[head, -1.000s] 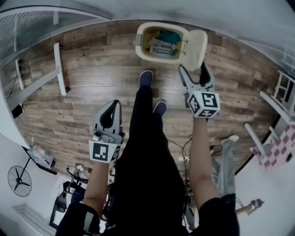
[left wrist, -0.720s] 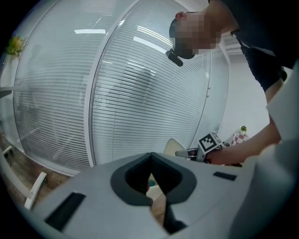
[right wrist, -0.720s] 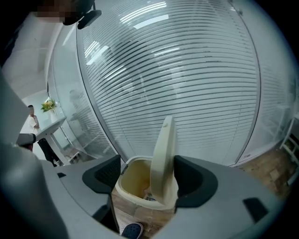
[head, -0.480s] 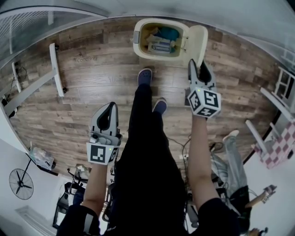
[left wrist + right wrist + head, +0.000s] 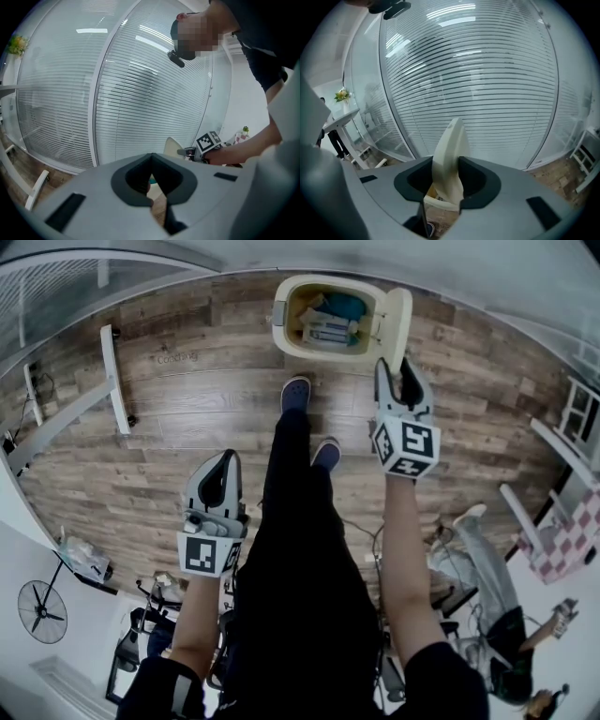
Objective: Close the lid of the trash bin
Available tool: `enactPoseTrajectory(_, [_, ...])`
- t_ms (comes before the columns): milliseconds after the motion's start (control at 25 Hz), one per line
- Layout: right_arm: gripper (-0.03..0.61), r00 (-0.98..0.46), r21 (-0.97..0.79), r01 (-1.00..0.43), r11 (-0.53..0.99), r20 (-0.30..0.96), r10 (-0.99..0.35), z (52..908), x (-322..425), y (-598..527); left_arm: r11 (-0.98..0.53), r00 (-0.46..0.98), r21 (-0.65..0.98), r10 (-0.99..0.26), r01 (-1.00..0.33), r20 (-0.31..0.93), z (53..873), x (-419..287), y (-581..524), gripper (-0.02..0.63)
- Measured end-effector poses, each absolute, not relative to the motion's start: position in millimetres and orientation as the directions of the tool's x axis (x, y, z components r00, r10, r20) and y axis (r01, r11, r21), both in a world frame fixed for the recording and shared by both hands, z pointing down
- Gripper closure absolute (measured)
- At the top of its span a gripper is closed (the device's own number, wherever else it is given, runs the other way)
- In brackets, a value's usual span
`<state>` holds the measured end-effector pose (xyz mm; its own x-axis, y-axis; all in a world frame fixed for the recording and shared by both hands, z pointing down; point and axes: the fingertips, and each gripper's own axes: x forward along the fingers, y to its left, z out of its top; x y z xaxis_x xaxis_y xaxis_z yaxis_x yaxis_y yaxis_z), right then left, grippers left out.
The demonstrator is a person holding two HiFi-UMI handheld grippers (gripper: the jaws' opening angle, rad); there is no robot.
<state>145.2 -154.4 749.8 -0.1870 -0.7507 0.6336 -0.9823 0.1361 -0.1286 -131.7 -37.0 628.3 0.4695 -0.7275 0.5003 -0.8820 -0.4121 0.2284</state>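
Right gripper (image 5: 395, 371): its jaws had just been closing, and they were clamped on the near edge of the lid (image 5: 396, 320), one jaw on each face of it.
Left gripper (image 5: 225, 457): its jaws were together with nothing between them. It was held low beside the person's left leg, well apart from the bin.
Lid: cream in colour and raised, it stood almost upright at the right side of the bin. The right gripper view showed it edge-on (image 5: 449, 154) between the jaws.
Trash bin (image 5: 278, 320): cream and open at the top, it stood on the floor just beyond the person's shoes (image 5: 295, 392). Teal and pale rubbish (image 5: 330, 326) lay inside.
Person: black trousers (image 5: 300, 521) and dark blue shoes, with both forearms bare.
Floor (image 5: 187, 399): brown wood planks.
Wall (image 5: 478, 84): glass with white horizontal blinds, behind the bin.
Further out: a white frame (image 5: 114, 371) on the floor at the left, and a fan (image 5: 39, 610) at the lower left.
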Motion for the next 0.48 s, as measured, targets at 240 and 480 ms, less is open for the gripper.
enactPoseTrajectory(240, [0.419,-0.17,-0.037,-0.98,0.195,0.662,-0.73,754.9,113.2,-158.8,-0.4,0.459,0.227,-0.731,-0.888,0.505,629.9,-137.4,-34.2,0.607])
enactPoseTrajectory(480, [0.397,-0.193,0.009,-0.962,0.272,0.68,-0.707,763.2,70.9,-166.1,-0.388,0.449,0.228,-0.735,-0.893,0.508,633.2,-141.5,-33.1,0.607])
